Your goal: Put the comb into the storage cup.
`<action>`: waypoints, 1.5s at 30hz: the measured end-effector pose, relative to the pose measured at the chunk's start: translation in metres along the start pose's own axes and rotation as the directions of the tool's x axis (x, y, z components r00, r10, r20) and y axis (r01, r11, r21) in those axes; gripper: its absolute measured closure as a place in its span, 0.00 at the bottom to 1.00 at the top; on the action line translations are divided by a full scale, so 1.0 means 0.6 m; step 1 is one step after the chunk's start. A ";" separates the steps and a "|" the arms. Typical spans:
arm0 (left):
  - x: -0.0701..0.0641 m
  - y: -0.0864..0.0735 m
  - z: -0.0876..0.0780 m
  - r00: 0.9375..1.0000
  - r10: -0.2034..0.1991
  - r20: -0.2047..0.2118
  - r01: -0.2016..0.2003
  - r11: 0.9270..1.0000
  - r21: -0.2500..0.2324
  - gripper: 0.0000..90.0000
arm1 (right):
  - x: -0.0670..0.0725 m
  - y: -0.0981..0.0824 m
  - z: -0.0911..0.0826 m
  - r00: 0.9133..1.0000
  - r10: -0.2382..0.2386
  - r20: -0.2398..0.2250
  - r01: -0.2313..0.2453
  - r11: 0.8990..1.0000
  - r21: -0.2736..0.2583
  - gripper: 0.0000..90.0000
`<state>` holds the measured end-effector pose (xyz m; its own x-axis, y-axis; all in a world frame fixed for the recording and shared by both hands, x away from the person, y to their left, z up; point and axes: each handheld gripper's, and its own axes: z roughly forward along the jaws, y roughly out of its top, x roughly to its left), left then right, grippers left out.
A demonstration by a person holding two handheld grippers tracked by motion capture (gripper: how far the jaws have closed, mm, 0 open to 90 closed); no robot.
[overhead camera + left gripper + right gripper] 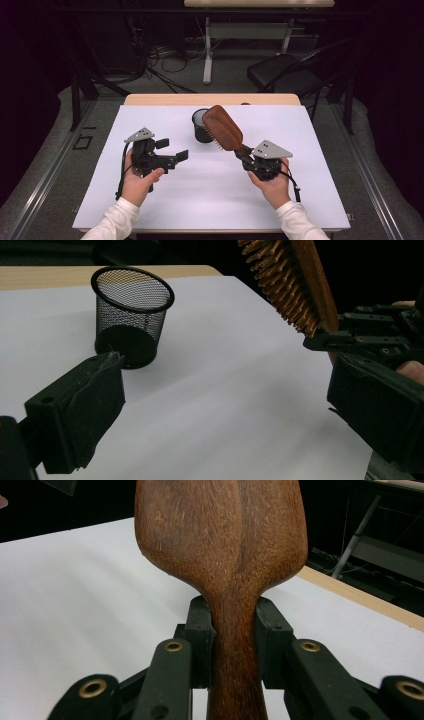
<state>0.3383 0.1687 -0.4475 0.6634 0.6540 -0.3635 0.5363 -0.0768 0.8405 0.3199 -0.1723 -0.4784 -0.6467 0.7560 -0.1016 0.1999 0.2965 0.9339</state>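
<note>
A brown wooden hairbrush (pixel 222 127) hangs tilted above the white table cover, its head over the right side of a black mesh cup (pixel 200 131). My right gripper (pixel 242 152) is shut on the brush's handle. In the right gripper view both pads (pixel 201 630) press the handle of the brush (pixel 220 535). My left gripper (pixel 172 149) is open and holds nothing, left of the cup. In the left gripper view the mesh cup (pixel 131 315) stands upright and empty between the open jaws of the left gripper (pixel 225 405). The bristles of the brush (pixel 287 285) point down and left, and the right gripper (pixel 350 335) holds it.
The white cover (pixel 165 200) lies on a wooden table whose far edge (pixel 165 99) shows behind the cup. A black chair (pixel 285 72) and a table leg (pixel 207 55) stand on the floor beyond. Cables lie on the floor at the back left.
</note>
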 end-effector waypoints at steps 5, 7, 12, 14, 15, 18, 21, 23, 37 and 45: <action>0.001 0.009 0.005 1.000 -0.012 -0.001 0.012 1.000 0.004 0.02 | 0.001 0.000 0.000 1.000 0.003 -0.001 -0.003 1.000 0.000 0.80; 0.001 0.014 0.005 1.000 -0.013 0.001 0.013 1.000 0.003 0.02 | 0.001 0.000 0.000 1.000 0.002 0.000 -0.002 1.000 -0.001 0.80; -0.005 0.029 0.009 1.000 -0.010 0.001 0.010 1.000 0.008 0.02 | 0.003 0.000 0.001 1.000 -0.002 -0.001 0.002 1.000 -0.004 0.80; -0.007 0.035 0.011 1.000 -0.004 0.002 0.004 1.000 0.012 0.02 | 0.003 0.000 0.001 1.000 -0.002 0.000 0.002 1.000 -0.004 0.80; -0.009 0.039 0.012 1.000 -0.002 0.001 0.002 1.000 0.014 0.02 | 0.003 0.000 0.001 1.000 -0.002 0.000 0.002 1.000 -0.005 0.80; -0.015 0.049 0.017 1.000 0.008 0.002 -0.008 1.000 0.018 0.02 | 0.004 0.001 0.000 1.000 -0.003 0.001 0.003 1.000 -0.006 0.80; -0.019 0.056 0.022 1.000 0.014 0.004 -0.014 1.000 0.024 0.02 | 0.005 0.001 0.000 1.000 -0.002 -0.001 0.002 1.000 -0.007 0.80; -0.022 0.061 0.027 1.000 0.015 0.007 -0.015 0.999 0.030 0.02 | 0.006 0.001 0.001 1.000 -0.004 -0.001 0.004 1.000 -0.006 0.80; -0.035 0.088 0.053 0.999 -0.017 0.033 0.015 0.999 0.048 0.02 | 0.008 0.001 0.000 1.000 -0.007 0.000 0.007 1.000 -0.014 0.80; -0.043 0.097 0.065 0.999 -0.016 0.032 0.014 0.998 0.053 0.02 | 0.009 0.001 0.000 1.000 -0.009 0.000 0.009 1.000 -0.015 0.80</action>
<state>0.3732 0.1180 -0.4049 0.6713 0.6306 -0.3895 0.5726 -0.1075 0.8128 0.3165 -0.1680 -0.4781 -0.6487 0.7531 -0.1097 0.1834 0.2946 0.9379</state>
